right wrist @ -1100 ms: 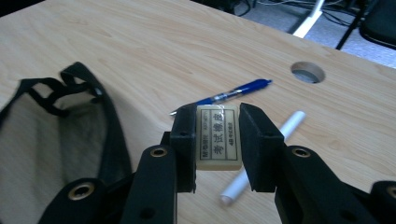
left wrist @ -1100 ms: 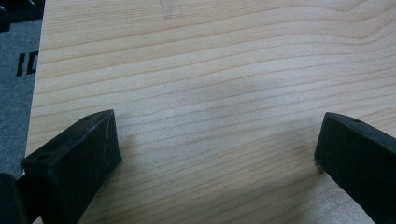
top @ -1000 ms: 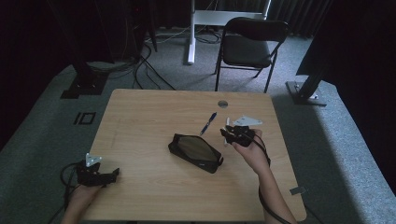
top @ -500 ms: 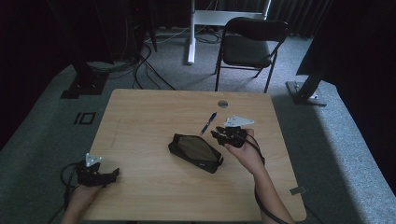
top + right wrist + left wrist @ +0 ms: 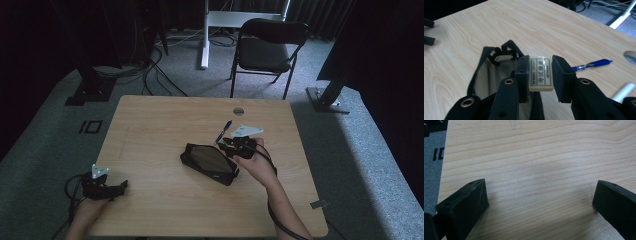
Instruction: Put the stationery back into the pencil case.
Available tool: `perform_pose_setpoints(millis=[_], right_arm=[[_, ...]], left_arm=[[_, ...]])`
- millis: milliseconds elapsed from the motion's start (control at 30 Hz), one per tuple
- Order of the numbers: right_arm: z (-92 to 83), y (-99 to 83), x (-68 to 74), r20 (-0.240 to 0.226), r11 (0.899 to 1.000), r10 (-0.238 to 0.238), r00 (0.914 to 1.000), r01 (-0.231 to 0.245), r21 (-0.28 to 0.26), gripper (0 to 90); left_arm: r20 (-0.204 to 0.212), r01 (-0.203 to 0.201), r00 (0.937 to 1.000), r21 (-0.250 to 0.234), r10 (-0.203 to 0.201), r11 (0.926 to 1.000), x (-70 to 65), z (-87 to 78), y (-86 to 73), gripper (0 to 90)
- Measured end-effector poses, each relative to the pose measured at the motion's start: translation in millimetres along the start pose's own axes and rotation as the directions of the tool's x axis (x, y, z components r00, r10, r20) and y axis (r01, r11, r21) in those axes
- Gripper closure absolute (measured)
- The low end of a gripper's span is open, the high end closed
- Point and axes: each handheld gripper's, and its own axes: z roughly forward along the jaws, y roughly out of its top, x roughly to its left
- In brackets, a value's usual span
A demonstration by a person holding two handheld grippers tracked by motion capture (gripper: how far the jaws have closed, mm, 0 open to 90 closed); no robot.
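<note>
From the high view, the right gripper sits at the far right end of a black pouch that lies open on the table. A blue pen lies on the table just past the jaws. The left gripper rests near the front left corner of the table, well apart from the pouch.

In the left gripper view, the two black jaws stand wide apart. There is nothing between them, just bare wood of the table.

In the right gripper view, the right gripper has its jaws squeezed on a small cream eraser. The eraser sits right between the jaws, and each side of it touches a jaw. It has dark letters printed on its wrapper. The pouch lies open below and to the left of the jaws. The blue pen lies on the table to the right of the jaws, a bit farther off.
</note>
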Motion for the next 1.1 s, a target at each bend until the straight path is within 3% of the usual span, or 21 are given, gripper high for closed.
perform_pose_setpoints(millis=[567, 767, 1100], right_arm=[[15.2, 8.0, 17.5, -0.072, 0.998, -0.058, 0.9957, 0.06, 0.027, 68.1], [24.1, 9.6, 23.3, -0.096, 0.994, -0.084, 0.9919, 0.091, 0.067, 68.1], [36.9, 7.3, 25.3, -0.143, 0.987, -0.087, 0.9859, 0.105, 0.124, 68.1]], left_arm=[[0.0, 0.001, 1.0, -0.001, -0.001, 1.0, 0.0, 0.1, 0.0, 0.1], [0.0, 0.001, 1.0, -0.001, -0.001, 1.0, 0.0, 0.1, 0.0, 0.1], [0.001, 0.002, 1.0, -0.001, -0.002, 1.0, -0.1, 0.1, 0.0, 0.1]])
